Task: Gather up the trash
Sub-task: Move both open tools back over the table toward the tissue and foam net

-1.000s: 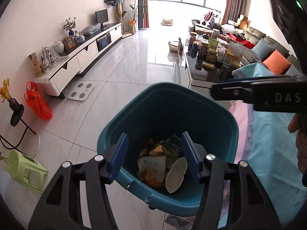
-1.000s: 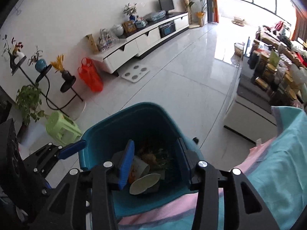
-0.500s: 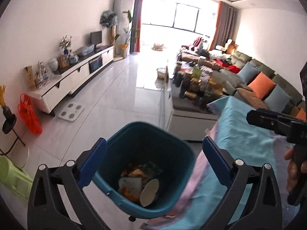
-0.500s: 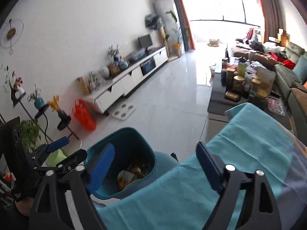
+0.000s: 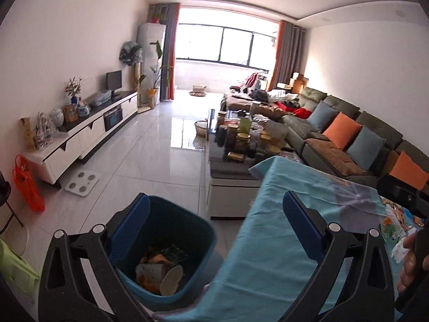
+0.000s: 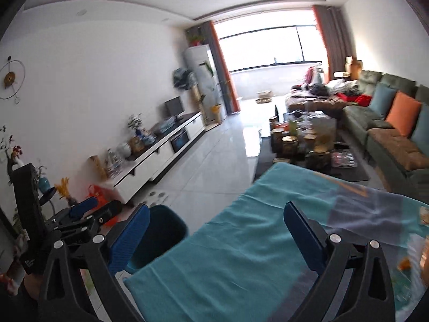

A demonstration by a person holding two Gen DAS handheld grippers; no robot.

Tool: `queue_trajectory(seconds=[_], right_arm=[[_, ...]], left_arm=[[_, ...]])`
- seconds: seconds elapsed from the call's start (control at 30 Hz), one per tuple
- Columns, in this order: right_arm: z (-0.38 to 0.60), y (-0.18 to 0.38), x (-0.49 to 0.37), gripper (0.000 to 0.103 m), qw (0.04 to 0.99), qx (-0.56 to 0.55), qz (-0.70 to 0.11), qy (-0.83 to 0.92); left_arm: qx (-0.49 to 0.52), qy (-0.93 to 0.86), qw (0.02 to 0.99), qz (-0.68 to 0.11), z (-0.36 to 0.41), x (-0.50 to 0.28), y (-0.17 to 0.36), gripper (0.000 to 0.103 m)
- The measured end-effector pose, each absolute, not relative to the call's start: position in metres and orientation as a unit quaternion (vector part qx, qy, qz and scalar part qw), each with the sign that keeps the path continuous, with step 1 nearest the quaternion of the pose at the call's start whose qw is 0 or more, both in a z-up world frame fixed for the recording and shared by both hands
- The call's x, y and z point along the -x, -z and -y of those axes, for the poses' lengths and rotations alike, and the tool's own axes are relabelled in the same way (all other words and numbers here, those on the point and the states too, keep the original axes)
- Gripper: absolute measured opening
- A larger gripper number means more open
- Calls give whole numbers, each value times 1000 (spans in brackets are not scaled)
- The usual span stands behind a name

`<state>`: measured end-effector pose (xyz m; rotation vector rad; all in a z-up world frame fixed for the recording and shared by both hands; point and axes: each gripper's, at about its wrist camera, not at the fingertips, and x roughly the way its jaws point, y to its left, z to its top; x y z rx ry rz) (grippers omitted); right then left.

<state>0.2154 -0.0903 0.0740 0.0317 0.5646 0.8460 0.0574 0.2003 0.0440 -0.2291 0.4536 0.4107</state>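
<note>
The left gripper [image 5: 214, 222] is spread wide, empty, over the near rim of the teal bin [image 5: 171, 244]. The right gripper [image 6: 215, 228] is empty too, its jaws opening above the teal-clothed surface [image 6: 241, 255] beside the bin. In the bin — a pale bowl [image 5: 171, 281], a paper cup [image 5: 147, 272], crumpled wrappers [image 5: 166, 255]. No writing legible.

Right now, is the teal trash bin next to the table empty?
No, the left wrist view shows the teal trash bin already holding trash, including crumpled wrappers and a pale oval piece at the bottom.
</note>
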Motion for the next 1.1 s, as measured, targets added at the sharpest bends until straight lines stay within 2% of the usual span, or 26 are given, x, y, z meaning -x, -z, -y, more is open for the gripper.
queue_trajectory(seconds=[0.63,1.1], right_arm=[[268,-31,-166,96,940,-41,-263,-213],[359,-13,-149,96,958,-26,-276,-74]], left_arm=[[39,-19,968,-246,-25,-101,-21,98],[7,82,960,-269,56,-131,1,98]])
